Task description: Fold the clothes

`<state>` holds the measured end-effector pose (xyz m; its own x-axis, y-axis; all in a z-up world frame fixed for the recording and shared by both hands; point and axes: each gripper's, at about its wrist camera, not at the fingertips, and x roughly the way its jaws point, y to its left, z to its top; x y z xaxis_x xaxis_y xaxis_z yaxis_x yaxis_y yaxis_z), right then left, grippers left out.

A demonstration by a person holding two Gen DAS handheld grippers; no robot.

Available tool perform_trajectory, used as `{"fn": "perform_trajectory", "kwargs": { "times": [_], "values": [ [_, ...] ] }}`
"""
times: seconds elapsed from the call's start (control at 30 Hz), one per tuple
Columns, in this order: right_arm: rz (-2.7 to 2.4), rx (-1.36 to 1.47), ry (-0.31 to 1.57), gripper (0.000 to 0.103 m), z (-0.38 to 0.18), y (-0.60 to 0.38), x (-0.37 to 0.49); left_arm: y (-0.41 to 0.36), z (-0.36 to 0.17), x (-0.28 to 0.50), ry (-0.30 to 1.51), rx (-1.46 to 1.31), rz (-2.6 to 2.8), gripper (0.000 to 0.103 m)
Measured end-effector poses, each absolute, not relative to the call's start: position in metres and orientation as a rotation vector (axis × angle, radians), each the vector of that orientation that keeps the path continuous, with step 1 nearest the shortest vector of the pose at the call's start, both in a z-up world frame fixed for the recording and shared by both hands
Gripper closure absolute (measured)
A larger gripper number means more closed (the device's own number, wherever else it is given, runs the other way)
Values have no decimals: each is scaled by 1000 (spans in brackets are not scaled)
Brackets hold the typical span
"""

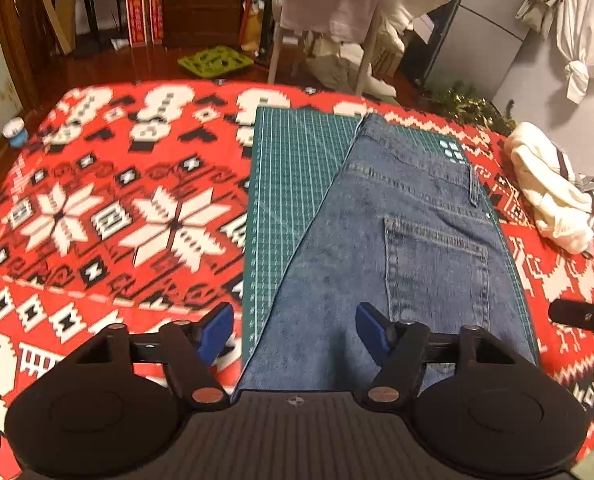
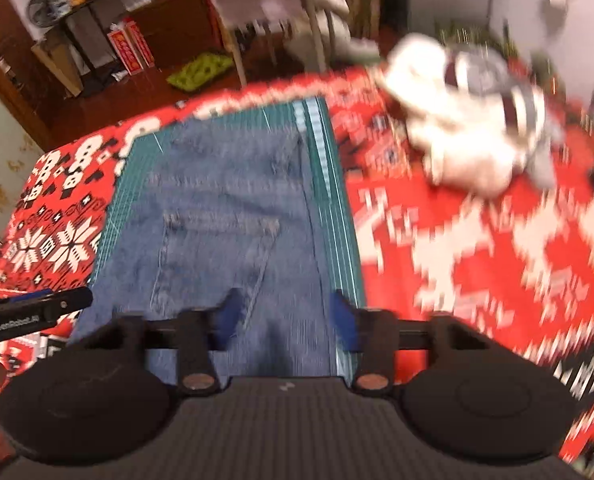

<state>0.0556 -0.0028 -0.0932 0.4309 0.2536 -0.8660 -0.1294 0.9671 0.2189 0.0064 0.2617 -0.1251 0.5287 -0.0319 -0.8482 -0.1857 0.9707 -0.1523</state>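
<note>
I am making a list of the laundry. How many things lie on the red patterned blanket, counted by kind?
Clothes: 2, the folded blue denim jeans and the crumpled cream-white garment with dark stripes.
Mats: 1, the green gridded cutting mat under the jeans.
Total: 3 on the red patterned blanket.

The black left gripper [image 2: 37,312] at the blurred right-wrist view's edge carries white lettering, apparently "GenRobot.AI".
</note>
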Motion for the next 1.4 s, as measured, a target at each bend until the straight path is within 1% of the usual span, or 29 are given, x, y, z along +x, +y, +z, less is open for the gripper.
{"fn": "perform_trajectory", "kwargs": {
  "times": [0.13, 0.17, 0.27, 0.5, 0.7, 0.87, 1.03, 1.07, 1.1, 1.17, 1.23, 1.4],
  "values": [
    [190, 208, 1195, 74, -109, -22, 56, 271, -130, -3, 1071, -246, 75, 44],
    [183, 227, 1216, 79, -112, -27, 55, 272, -131, -6, 1082, -240, 71, 45],
    [173, 245, 1277, 81, -122, -35, 46, 273, -133, -16, 1108, -212, 66, 47],
    [192, 161, 1360, 81, -139, -26, 13, 282, -143, -29, 1173, -172, 92, 47],
    [200, 143, 1381, 79, -146, -15, 10, 292, -151, -24, 1225, -194, 112, 46],
    [202, 188, 1403, 76, -153, -23, 14, 296, -153, -23, 1248, -227, 94, 46],
    [204, 172, 1395, 85, -152, -20, 13, 292, -153, -24, 1265, -216, 68, 50],
    [199, 171, 1393, 88, -151, -20, 13, 292, -153, -25, 1268, -216, 59, 52],
    [192, 173, 1392, 93, -150, -21, 13, 292, -152, -26, 1273, -222, 47, 54],
    [165, 200, 1397, 96, -148, -30, 16, 294, -150, -31, 1276, -243, 15, 56],
    [101, 218, 1403, 103, -149, -41, 20, 295, -147, -36, 1273, -264, -22, 56],
    [98, 294, 1405, 103, -145, -54, 21, 291, -146, -40, 1270, -241, -25, 56]
  ]
}}
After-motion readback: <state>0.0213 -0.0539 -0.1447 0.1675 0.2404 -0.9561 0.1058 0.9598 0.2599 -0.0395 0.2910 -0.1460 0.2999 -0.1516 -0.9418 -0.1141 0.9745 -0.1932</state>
